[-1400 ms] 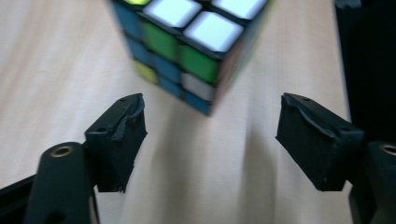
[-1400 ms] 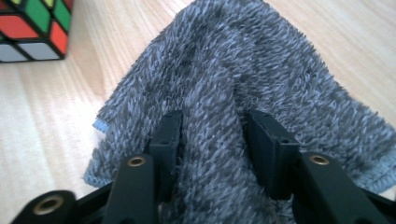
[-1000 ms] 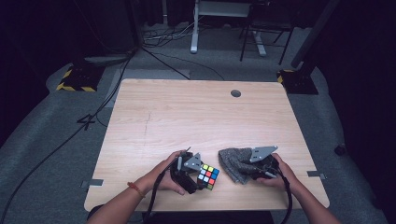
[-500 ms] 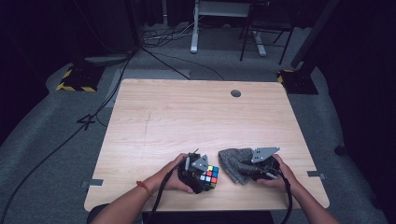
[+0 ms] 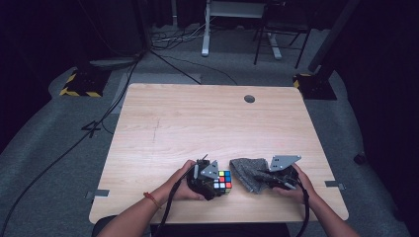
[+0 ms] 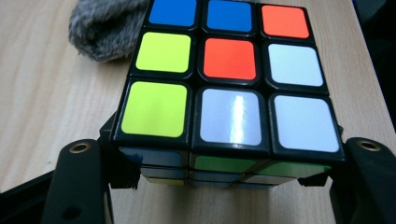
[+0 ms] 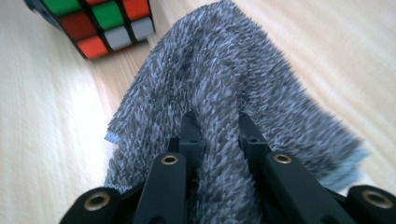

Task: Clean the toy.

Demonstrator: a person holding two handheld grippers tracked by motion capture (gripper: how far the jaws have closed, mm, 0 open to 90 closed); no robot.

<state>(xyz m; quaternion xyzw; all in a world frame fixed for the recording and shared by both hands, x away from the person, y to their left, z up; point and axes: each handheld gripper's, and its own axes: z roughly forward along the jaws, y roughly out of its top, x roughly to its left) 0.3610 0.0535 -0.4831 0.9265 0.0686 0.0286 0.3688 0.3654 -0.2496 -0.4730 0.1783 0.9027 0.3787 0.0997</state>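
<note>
Two grippers: both low on the bench point(image 5: 197, 128), near its 6 o'clock edge.
Left gripper point(image 5: 207, 178): fingers point(image 6: 77, 186) spread wide around the Rubik's cube point(image 5: 223, 180), one at each lower side; whether they press it cannot be told.
Rubik's cube: sits on the bench at 3 o'clock of the left hand point(image 5: 185, 181), just beside the cloth.
Right gripper point(image 5: 276, 174): fingers point(image 7: 166, 182) pinching a raised fold of the grey cloth point(image 5: 249, 173).
Grey cloth: fuzzy, bunched, between cube and right hand point(image 5: 296, 185).
</note>
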